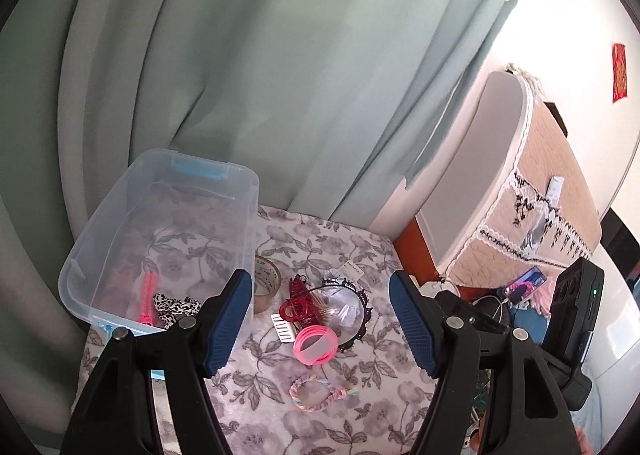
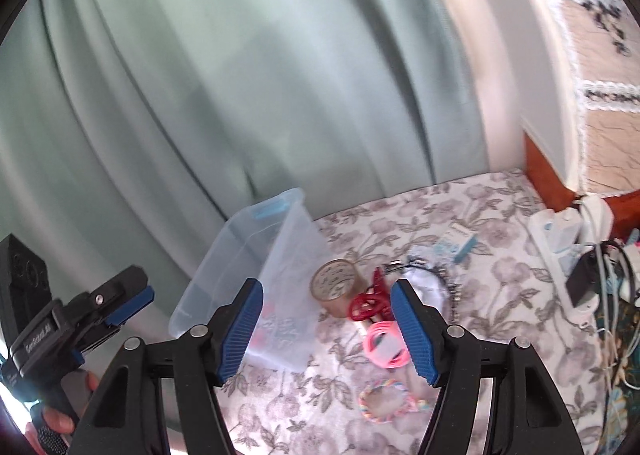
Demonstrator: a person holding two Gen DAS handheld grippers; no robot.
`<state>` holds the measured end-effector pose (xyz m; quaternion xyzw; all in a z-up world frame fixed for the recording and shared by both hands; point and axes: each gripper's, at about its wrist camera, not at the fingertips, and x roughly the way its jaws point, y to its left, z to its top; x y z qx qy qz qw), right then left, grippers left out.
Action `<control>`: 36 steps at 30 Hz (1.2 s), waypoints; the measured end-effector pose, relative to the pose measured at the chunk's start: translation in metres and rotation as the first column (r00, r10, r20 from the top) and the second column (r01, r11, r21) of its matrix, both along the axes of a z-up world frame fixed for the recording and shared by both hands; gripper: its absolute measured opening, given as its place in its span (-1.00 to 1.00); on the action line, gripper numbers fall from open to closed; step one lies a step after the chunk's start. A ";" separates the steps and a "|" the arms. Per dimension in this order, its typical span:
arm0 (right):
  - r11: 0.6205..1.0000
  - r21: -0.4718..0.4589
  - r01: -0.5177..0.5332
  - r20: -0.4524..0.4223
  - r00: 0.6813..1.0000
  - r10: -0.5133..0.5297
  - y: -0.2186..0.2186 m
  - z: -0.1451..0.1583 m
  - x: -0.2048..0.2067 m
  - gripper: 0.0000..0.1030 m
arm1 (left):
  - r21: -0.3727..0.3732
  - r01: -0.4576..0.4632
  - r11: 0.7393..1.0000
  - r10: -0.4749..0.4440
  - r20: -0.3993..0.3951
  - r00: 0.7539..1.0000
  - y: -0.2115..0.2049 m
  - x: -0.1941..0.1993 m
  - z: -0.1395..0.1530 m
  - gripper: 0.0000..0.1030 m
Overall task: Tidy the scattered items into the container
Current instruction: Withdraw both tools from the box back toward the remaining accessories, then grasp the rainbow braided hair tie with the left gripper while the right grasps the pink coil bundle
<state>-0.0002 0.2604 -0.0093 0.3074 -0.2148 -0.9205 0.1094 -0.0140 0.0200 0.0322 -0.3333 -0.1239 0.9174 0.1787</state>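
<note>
A clear plastic bin [image 1: 120, 231] [image 2: 240, 271] stands at the left on the flowered cloth. It holds a pink comb [image 1: 147, 297] and a leopard scrunchie [image 1: 176, 307]. Beside it lie a tape roll [image 1: 266, 287] [image 2: 336, 285], a red claw clip [image 1: 298, 305] [image 2: 368, 303], a black headband [image 1: 360, 307] [image 2: 436, 279], pink hair ties [image 1: 314, 345] [image 2: 384, 347] and a pastel scrunchie [image 1: 314, 391] [image 2: 386, 401]. My left gripper [image 1: 320, 327] is open above the items. My right gripper [image 2: 326, 331] is open and empty, above the clip and bin edge.
A green curtain [image 1: 240, 75] hangs behind. A cabinet with a lace cover [image 1: 540, 183] stands at the right. A power strip with cables [image 2: 572, 267] lies at the cloth's right edge. A small white card [image 1: 286, 329] and packets [image 2: 460, 243] lie nearby.
</note>
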 end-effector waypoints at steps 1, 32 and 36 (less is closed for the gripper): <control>1.000 0.000 0.016 0.005 1.000 -0.016 0.008 -0.001 0.001 0.37 | -0.015 0.014 1.000 -0.014 0.006 1.000 0.008 0.000 -0.003 0.40; 0.997 -0.011 -0.081 0.393 0.916 0.078 0.021 -0.148 -0.040 0.37 | -0.297 0.202 0.933 -0.027 0.501 0.865 0.089 -0.038 -0.220 -0.02; 0.992 -0.017 -0.126 0.407 0.905 0.122 0.008 -0.158 -0.052 0.37 | -0.288 0.216 0.933 -0.033 0.528 0.849 0.089 -0.040 -0.231 -0.31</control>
